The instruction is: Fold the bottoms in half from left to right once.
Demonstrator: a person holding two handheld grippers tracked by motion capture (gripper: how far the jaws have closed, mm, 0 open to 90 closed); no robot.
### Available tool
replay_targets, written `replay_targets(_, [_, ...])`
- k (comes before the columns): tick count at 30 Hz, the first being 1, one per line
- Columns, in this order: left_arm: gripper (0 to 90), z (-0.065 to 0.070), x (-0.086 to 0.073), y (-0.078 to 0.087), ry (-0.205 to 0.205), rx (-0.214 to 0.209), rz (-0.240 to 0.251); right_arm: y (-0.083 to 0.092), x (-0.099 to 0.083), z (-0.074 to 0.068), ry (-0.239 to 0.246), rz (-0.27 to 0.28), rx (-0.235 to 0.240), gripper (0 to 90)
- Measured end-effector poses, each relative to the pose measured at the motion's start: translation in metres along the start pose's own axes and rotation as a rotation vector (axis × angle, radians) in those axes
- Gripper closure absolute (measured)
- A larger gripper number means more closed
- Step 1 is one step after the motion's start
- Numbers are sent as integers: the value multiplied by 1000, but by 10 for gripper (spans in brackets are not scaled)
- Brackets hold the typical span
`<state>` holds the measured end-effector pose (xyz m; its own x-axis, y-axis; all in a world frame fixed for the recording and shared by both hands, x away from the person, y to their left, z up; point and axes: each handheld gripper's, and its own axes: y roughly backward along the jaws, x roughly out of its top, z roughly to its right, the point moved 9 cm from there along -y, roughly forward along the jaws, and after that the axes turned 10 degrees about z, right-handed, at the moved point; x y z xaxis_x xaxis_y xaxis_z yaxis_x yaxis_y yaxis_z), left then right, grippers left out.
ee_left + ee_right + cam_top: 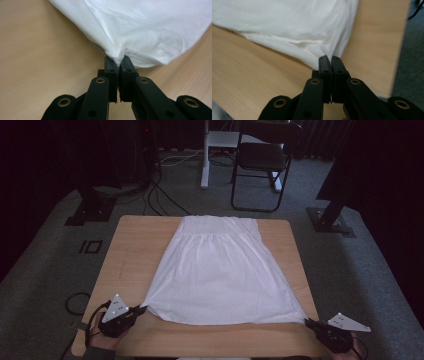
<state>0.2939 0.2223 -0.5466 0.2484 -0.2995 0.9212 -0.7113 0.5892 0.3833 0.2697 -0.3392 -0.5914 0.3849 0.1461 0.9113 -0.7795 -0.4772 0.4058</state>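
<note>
- The left gripper (141,309) sits near the table's (131,251) near left corner, its jaws pinched tight on the near left corner of the white skirt (220,272); in the left gripper view the cloth (140,27) bunches to a point right between the fingertips (110,65)
- The skirt lies flat along the middle of the table, its waistband at the far edge and its wide hem along the near edge, so its long axis runs from the person straight to the far edge
- The right gripper (307,322) sits at the near right corner, jaws likewise clamped on the hem's right corner (318,58)
- Each hand is at its own corner, and the whole garment lies forward of both, so I judge a lift-and-fold would carry the hem toward the waistband
</note>
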Motion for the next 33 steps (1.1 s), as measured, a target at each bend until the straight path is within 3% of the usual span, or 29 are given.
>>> replay_targets(4, [872,-7,17,9,15,20,47,15,17,7,15,61,-37,885])
replay_targets(8, [871,-9,17,8,33,19,40,27,27,11,15,98,-39,884])
replay_targets(11, [870,-8,6,4,42,17,5,23,16,13,79,11,-65,883])
replay_targets(14, [864,-6,-13,2,78,2,-48,17,1,12,75,-36,-47,883])
replay_targets(16, [834,-4,-26,2,106,-24,-66,13,-8,9,55,-58,-7,871])
replay_targets(18, [731,-2,-31,3,111,-28,-65,10,-10,9,51,-65,2,737])
replay_targets(20, [662,-2,-28,5,110,-33,-41,9,-3,12,28,-24,-28,613])
replay_targets(22, [611,-5,-23,5,107,-19,-26,6,7,12,7,21,-31,575])
replay_targets(27, [551,-14,-18,-14,111,-5,-38,-26,24,10,0,14,-66,559])
replay_targets(30, [522,-14,-20,-29,115,-20,-60,-59,32,9,-2,-8,-49,560])
replay_targets(33, [498,-8,-28,-46,111,-45,-111,-89,33,8,-22,-48,-30,543])
